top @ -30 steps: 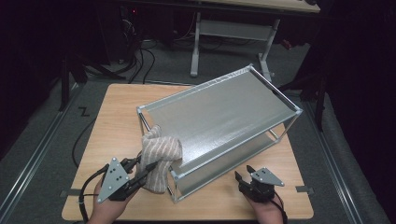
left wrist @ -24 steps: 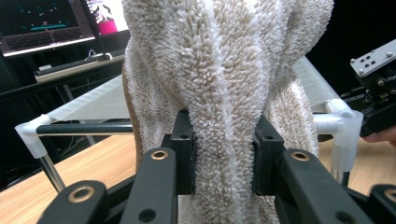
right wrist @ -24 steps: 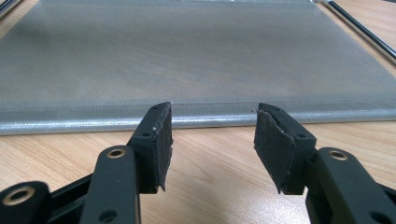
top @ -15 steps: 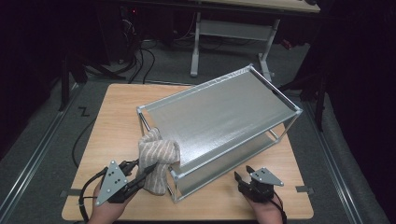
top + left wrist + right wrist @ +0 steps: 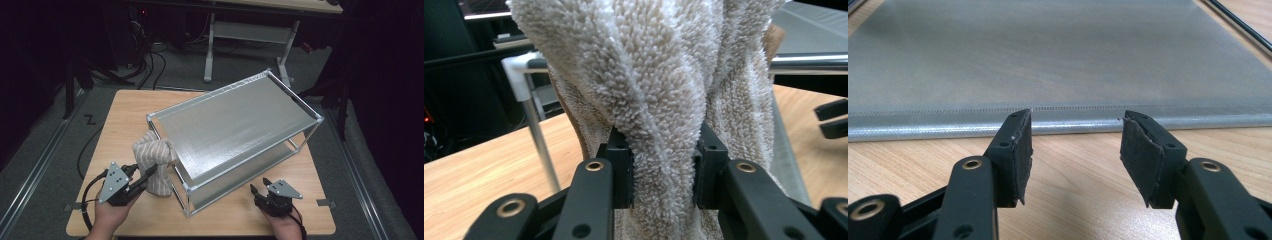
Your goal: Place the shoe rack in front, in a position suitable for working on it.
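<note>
A beige terry towel (image 5: pixel 154 161) hangs bunched at the near left corner of a grey metal-framed rack (image 5: pixel 235 130) on the wooden table (image 5: pixel 125 110). My left gripper (image 5: pixel 143 176) is shut on the towel; in the left gripper view the pads pinch a thick fold of towel (image 5: pixel 659 100) between them. My right gripper (image 5: pixel 259 190) rests near the table's front right, jaws open with nothing between them; its fingertips (image 5: pixel 1015 145) point at the rack's lower shelf edge (image 5: pixel 1058 122).
The rack sits diagonally across the table, its near corner post (image 5: pixel 187 200) close to the front edge. Cables (image 5: pixel 87 200) trail from the left gripper. A desk frame (image 5: pixel 250 40) and dark floor lie beyond the table.
The left gripper has shifted slightly toward the front of the table and lower, drawing the towel down with it. The right gripper has stayed still.
</note>
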